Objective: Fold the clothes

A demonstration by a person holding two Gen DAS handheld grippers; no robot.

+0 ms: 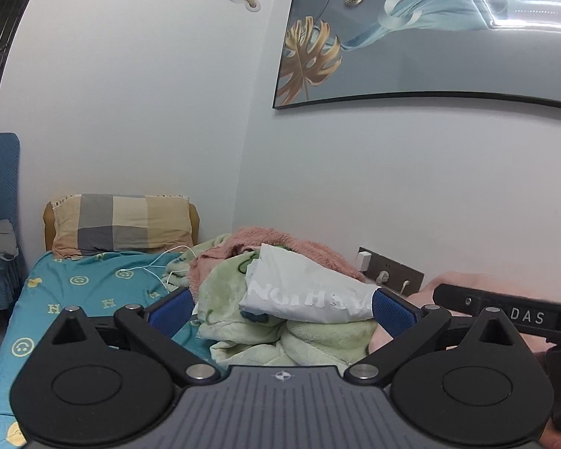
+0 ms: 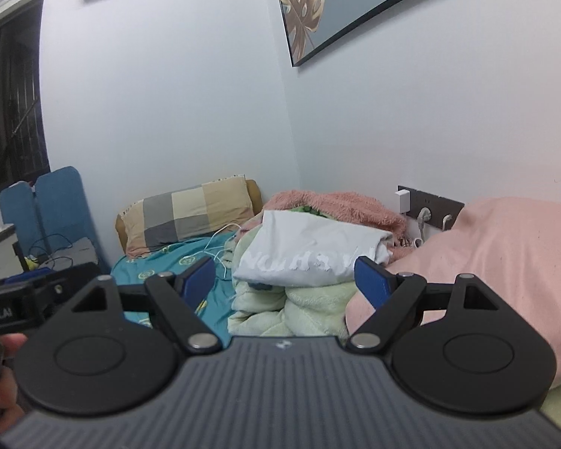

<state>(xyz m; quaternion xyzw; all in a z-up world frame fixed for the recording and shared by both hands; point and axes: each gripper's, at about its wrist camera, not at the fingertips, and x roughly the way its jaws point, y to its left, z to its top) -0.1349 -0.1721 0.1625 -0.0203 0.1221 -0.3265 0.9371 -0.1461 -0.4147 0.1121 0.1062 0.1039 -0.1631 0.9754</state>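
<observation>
A folded white garment [image 1: 306, 288] with pale lettering lies on top of a heap of light green fleece [image 1: 243, 321] and pink fluffy blanket [image 1: 299, 247] on the bed. My left gripper [image 1: 280, 310] is open wide, its blue pads [image 1: 170, 308] short of the heap with nothing between them. In the right wrist view the same white garment [image 2: 310, 250] lies ahead of my right gripper [image 2: 285, 280], also open and empty. The right gripper's black housing [image 1: 505, 310] shows at the left view's right edge. The garment's far side is hidden.
A checked pillow [image 1: 119, 224] leans at the head of the teal sheet [image 1: 86, 292], with a white earphone cable [image 1: 157, 265] beside the heap. Wall sockets [image 1: 389, 273] sit behind it. A pink pillow [image 2: 505, 262] lies right, a blue chair [image 2: 56, 205] left.
</observation>
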